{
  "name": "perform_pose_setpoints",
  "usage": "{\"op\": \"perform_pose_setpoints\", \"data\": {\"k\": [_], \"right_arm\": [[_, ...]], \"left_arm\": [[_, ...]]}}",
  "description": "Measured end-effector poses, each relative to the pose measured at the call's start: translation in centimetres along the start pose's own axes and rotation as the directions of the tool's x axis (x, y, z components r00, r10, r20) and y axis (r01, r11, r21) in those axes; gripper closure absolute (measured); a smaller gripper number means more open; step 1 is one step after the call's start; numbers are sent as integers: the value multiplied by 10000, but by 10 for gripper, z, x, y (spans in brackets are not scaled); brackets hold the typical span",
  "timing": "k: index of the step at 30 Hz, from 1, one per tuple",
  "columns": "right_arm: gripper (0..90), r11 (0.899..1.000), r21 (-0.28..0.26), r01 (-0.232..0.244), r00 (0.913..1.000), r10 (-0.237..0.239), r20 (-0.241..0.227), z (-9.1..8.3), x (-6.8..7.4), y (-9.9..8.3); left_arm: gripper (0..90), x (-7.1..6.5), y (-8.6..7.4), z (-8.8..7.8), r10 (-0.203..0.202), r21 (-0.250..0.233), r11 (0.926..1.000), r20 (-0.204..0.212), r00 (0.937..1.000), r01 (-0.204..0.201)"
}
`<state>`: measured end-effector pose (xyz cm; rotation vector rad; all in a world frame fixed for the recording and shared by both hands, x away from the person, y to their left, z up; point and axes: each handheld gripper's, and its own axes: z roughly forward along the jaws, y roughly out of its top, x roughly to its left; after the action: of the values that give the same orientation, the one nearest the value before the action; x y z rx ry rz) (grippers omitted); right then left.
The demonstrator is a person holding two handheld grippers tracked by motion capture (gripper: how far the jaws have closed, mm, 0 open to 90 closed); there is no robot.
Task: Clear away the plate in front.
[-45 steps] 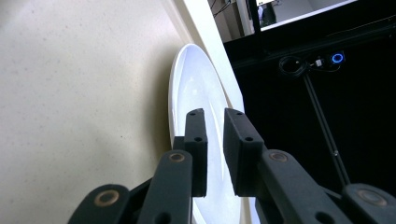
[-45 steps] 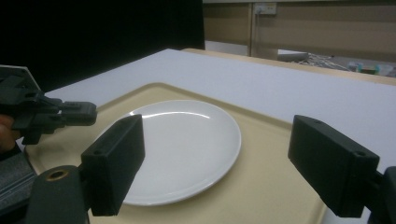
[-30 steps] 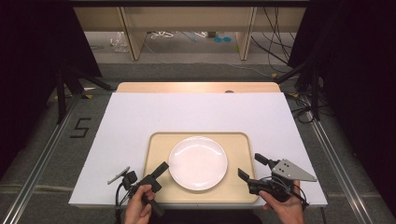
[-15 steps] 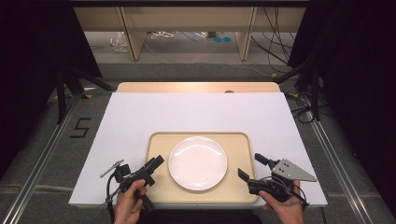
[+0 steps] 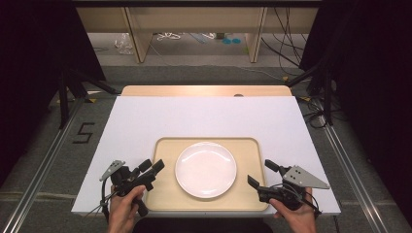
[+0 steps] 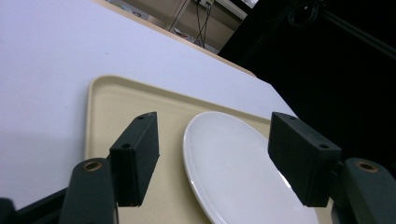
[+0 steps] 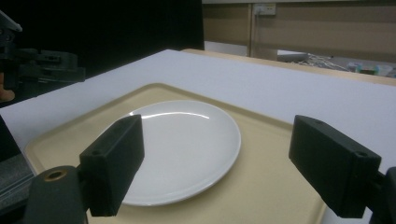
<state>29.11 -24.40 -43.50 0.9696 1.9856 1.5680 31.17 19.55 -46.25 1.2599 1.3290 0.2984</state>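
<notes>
While the plate (image 5: 205,169) sits centred on the tray (image 5: 163,148), the left gripper (image 5: 151,168), its empty jaws just spreading, and the spread, empty right gripper (image 5: 262,174) flank it, so placing looks done.

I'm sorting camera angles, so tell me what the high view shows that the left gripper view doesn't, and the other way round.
High view: the person's two hands, the left hand-held gripper and the right hand-held gripper from outside, jaws apart, flanking the tray, and the floor around the table. Left gripper view: a close look between its own open jaws, which have just been opening with nothing gripped. Both: the white plate on the beige tray, on the white table.
</notes>
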Motion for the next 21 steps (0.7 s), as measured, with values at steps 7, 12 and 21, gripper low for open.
{"op": "perform_pose_setpoints", "data": {"k": [7,12,21], "right_arm": [[191,10000,-8,-1,10000,1,8,0,0,0],[191,10000,33,14,10000,-15,69,-1,-1,0],[191,10000,3,-20,10000,20,9,-1,-1,0]], "left_arm": [[301,2,7,-5,584,-326,9976,-565,9967,-603],[274,2,10,-6,1011,-383,9938,-823,9915,-1045],[164,5,12,-6,919,-386,9946,-1087,9898,-965]]}}
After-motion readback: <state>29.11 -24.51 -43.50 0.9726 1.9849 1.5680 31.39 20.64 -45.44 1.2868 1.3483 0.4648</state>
